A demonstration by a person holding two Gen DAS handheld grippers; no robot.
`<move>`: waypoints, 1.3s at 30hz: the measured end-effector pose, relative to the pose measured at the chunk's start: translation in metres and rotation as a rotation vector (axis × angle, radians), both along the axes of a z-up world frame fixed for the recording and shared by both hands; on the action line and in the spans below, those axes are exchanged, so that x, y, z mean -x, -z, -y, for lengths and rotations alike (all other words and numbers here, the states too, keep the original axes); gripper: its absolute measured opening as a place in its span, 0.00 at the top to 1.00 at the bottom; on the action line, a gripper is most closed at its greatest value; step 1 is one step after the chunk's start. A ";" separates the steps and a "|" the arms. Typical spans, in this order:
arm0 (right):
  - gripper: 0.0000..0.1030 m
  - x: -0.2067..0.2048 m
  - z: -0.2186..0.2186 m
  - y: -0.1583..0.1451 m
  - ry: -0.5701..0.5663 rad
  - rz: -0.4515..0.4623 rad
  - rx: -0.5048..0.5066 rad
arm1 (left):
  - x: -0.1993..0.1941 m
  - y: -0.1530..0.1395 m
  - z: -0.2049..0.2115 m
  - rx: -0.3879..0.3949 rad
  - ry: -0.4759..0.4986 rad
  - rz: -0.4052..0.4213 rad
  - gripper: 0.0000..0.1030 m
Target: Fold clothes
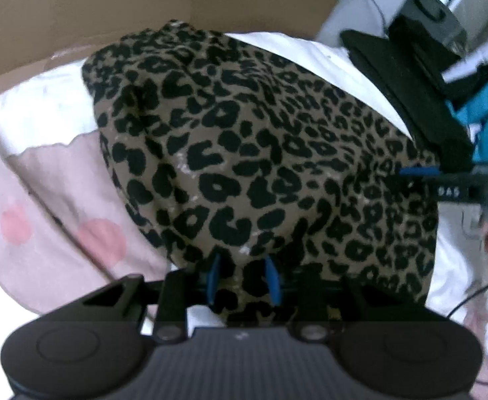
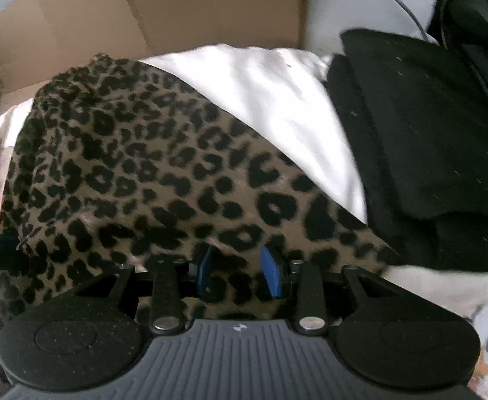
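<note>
1. Leopard-print garment (image 1: 244, 153): tan ground, black spots.
2. Bedding, left of frame (image 1: 60, 200): pale pink with darker pink dots (white above).
3. Folded black fabric (image 2: 427, 133), right.
4. Gripper pads (image 2: 272, 273): blue.
5. Cardboard (image 2: 144, 6): brown.

A brown cardboard panel (image 1: 87, 10) stands at the back, creased with fold lines, and fills the upper left of both wrist views. Below it lies a white bed sheet (image 2: 270, 100), brightly lit and washed out in places. To the left sits a pale pink cover (image 1: 57, 200) printed with round coral dots. On the right rests a black fabric pile (image 2: 427, 133), and behind it a light grey wall (image 2: 350, 10). Teal fabric (image 1: 487, 116) shows at the far right edge.
</note>
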State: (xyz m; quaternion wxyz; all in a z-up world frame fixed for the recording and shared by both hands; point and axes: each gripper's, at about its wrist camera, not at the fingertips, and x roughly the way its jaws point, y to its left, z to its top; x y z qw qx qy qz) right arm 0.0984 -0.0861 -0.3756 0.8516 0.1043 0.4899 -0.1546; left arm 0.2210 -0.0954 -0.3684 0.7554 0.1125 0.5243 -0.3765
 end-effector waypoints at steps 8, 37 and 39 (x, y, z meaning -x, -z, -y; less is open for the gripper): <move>0.61 0.034 0.013 -0.020 0.008 0.013 -0.091 | 0.012 -0.024 -0.026 0.010 0.026 -0.018 0.66; 0.66 0.065 -0.041 -0.002 -0.078 0.006 -0.132 | 0.057 0.038 -0.085 0.207 -0.114 -0.533 0.66; 0.66 0.065 -0.041 -0.001 -0.076 0.007 -0.131 | 0.057 0.041 -0.087 0.224 -0.125 -0.575 0.67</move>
